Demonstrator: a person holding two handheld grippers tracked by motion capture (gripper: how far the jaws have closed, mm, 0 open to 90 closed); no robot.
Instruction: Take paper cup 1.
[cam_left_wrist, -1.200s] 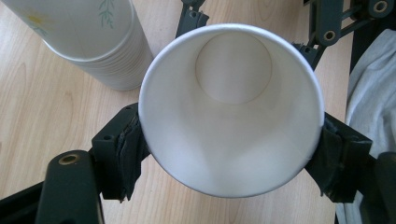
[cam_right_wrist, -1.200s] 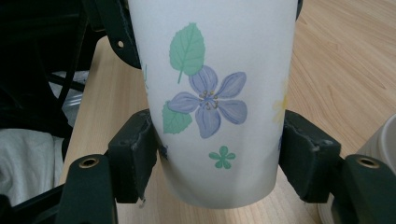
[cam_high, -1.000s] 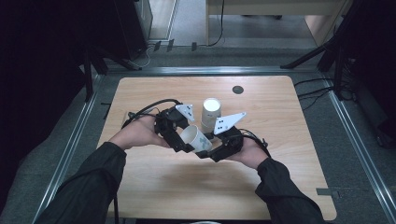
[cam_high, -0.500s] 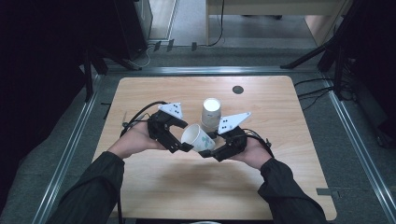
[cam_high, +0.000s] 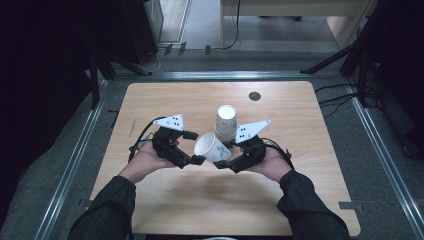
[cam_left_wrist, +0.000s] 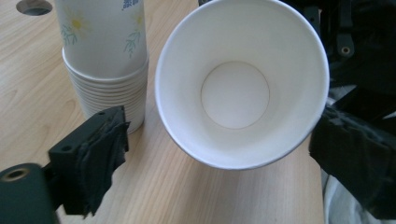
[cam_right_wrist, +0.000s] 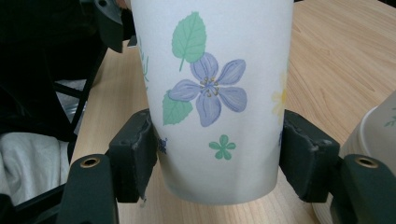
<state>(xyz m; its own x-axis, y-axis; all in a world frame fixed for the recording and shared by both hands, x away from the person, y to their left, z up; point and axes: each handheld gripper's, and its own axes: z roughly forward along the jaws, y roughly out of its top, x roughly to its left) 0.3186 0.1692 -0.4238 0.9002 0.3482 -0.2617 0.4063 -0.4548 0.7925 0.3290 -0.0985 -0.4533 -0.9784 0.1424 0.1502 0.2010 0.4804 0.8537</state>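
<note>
High view, paper cup (cam_high: 212, 148) tilted, mouth toward left tool (cam_high: 192, 148)

- The paper cup (cam_right_wrist: 212, 98) is cut off at the top edge of the right gripper view — its rim is out of frame.
- The stack of cups (cam_left_wrist: 106, 56) loses its top at the left gripper view's upper edge.
- The counter (cam_high: 200, 200) hides under both sleeves at its near edge.

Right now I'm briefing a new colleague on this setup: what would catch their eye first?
A flower-printed paper cup held tipped on its side above the table's middle, clamped near its base by the right tool, mouth toward the left tool, whose jaws have just been opening and stand clear of the rim. Just behind stands an upside-down stack of cups on the wooden table.
</note>
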